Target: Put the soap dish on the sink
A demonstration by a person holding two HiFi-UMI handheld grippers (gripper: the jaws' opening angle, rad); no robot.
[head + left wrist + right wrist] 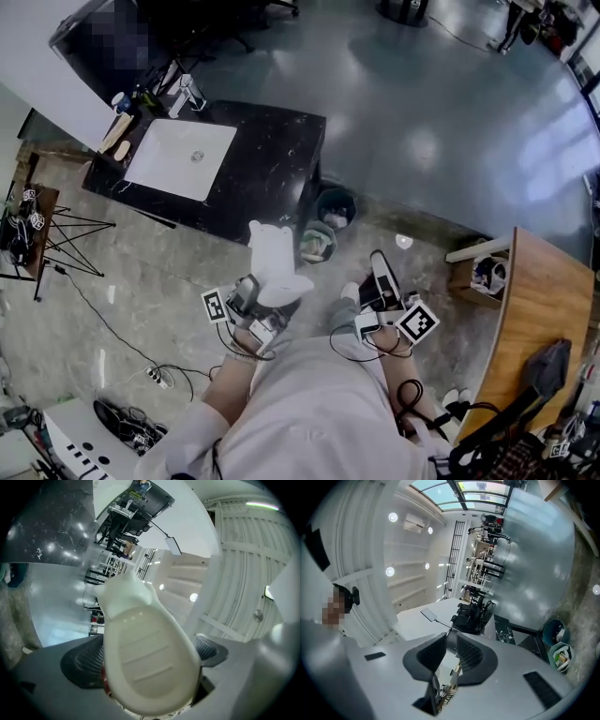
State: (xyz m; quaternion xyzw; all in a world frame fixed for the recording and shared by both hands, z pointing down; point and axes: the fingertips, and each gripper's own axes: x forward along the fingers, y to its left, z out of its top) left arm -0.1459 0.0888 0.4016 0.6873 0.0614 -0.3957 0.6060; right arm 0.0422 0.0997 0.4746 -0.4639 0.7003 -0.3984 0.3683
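The left claw is shut tight on the soap dish. One pad is on each side of the dish's low end. The rest of the dish sticks up and out past the claw. Its long way runs the same way the claw points.

The dish is creamy white and smooth. It has a long, round shape, a bit like an egg. The side we see has a raised edge all round and three thin lines across the middle. The far end gets narrow and has a small bump on it.

The right claw has nothing in it. Its two pads are almost together, with just a thin crack between them. It hangs low by the person's right side.

The person stands on the floor and holds the dish up in front. The sink is ahead and to the left of the dish, and well apart from it. It is a white square bowl set in a black desk. A tap stands at its back edge. Two bins sit on the floor by the near corner of the desk.

The left claw is nearer to the sink, so I think it needs to go forward and left.
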